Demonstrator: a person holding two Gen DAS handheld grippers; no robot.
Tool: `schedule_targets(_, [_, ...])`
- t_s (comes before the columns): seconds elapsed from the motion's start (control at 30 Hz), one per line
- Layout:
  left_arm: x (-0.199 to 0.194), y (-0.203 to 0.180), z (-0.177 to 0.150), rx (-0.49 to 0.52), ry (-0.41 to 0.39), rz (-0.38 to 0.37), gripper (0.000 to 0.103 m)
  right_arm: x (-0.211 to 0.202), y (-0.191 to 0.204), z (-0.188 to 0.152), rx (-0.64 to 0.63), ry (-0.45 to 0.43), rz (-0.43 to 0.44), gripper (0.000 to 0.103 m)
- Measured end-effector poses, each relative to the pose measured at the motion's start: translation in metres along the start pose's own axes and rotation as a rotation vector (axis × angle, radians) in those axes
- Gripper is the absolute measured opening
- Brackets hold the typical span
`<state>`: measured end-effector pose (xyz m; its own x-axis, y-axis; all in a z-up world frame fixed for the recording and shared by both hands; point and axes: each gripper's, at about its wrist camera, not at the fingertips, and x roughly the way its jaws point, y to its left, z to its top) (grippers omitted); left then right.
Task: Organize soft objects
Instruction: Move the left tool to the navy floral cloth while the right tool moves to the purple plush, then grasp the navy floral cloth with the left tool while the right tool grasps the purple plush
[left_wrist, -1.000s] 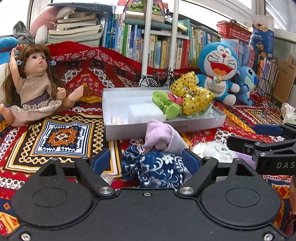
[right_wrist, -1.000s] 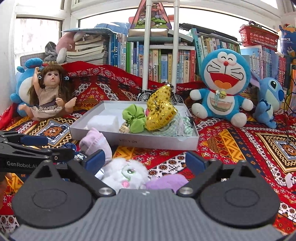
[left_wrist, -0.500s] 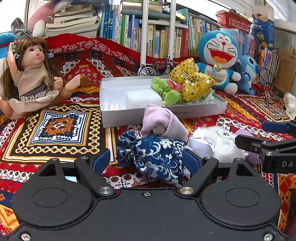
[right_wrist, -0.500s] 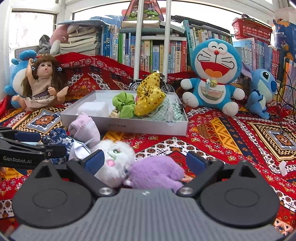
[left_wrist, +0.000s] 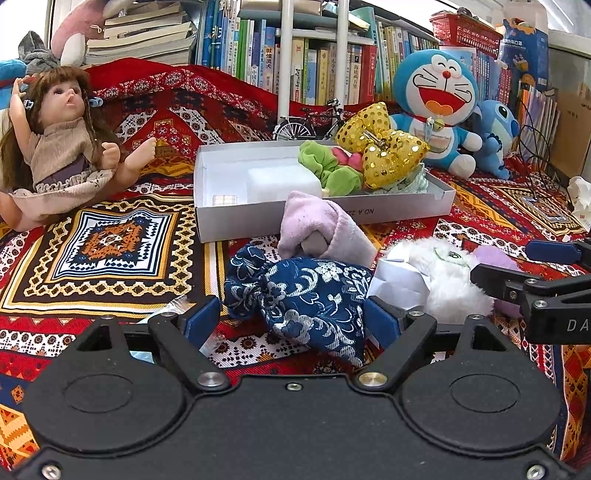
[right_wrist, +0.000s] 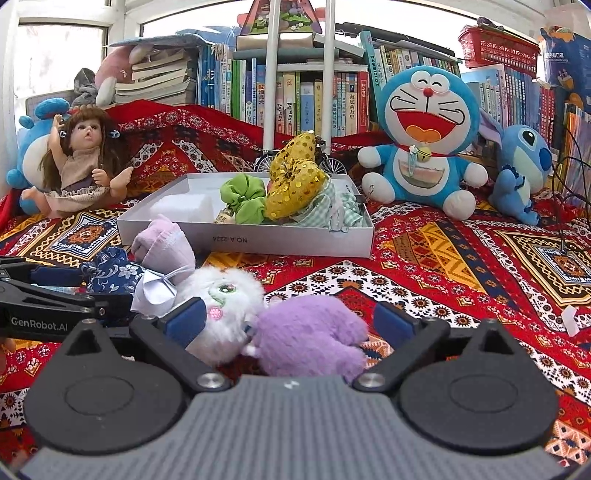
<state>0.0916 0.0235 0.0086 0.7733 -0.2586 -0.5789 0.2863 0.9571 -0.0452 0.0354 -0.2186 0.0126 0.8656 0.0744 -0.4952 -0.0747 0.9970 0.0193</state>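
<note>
A navy floral fabric pouch (left_wrist: 306, 291) lies on the patterned cloth between the open fingers of my left gripper (left_wrist: 291, 319). A white and purple plush toy (right_wrist: 280, 317) lies between the open fingers of my right gripper (right_wrist: 290, 319); it also shows in the left wrist view (left_wrist: 447, 280). A lilac sock (left_wrist: 317, 232) lies just beyond them, against a white box (left_wrist: 406, 212). The box holds a green scrunchie (left_wrist: 328, 171), a gold sequin bow (left_wrist: 384, 155), a white foam block (left_wrist: 280, 182) and checked cloth (right_wrist: 325, 210).
A doll (left_wrist: 59, 147) sits at the left. A Doraemon plush (right_wrist: 424, 133) and a Stitch plush (right_wrist: 524, 166) sit at the back right. A small model bicycle (left_wrist: 310, 118), white poles and shelves of books stand behind the box. Crumpled tissue (left_wrist: 580, 192) lies far right.
Both grippers have pulled back and down. The pouch and the plush toy now sit lower and fuller between the open fingers. Nothing was picked up.
</note>
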Motion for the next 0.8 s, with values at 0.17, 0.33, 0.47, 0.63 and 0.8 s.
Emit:
schedule_targets(0.17, [0.002,-0.001,-0.001,0.001,0.005,-0.005,0.084,0.001,-0.002,-0.003,0.019,-0.001,0.009,0.102])
schedule_targets(0.33, [0.003,-0.001,-0.001,-0.001,0.006,-0.009,0.084,0.003,-0.004,-0.003,0.038,-0.002,0.019,0.102])
schedule_targets(0.47, [0.004,0.000,-0.001,-0.012,0.014,-0.022,0.081,0.004,-0.004,-0.004,0.046,-0.010,0.024,0.102])
schedule_targets(0.63, [0.004,0.000,-0.002,-0.015,0.020,-0.038,0.075,0.003,-0.004,-0.008,0.047,-0.022,0.028,0.102])
schedule_targets(0.8, [0.003,-0.002,-0.003,0.000,0.013,-0.029,0.072,0.003,-0.005,-0.011,0.061,-0.031,0.043,0.102])
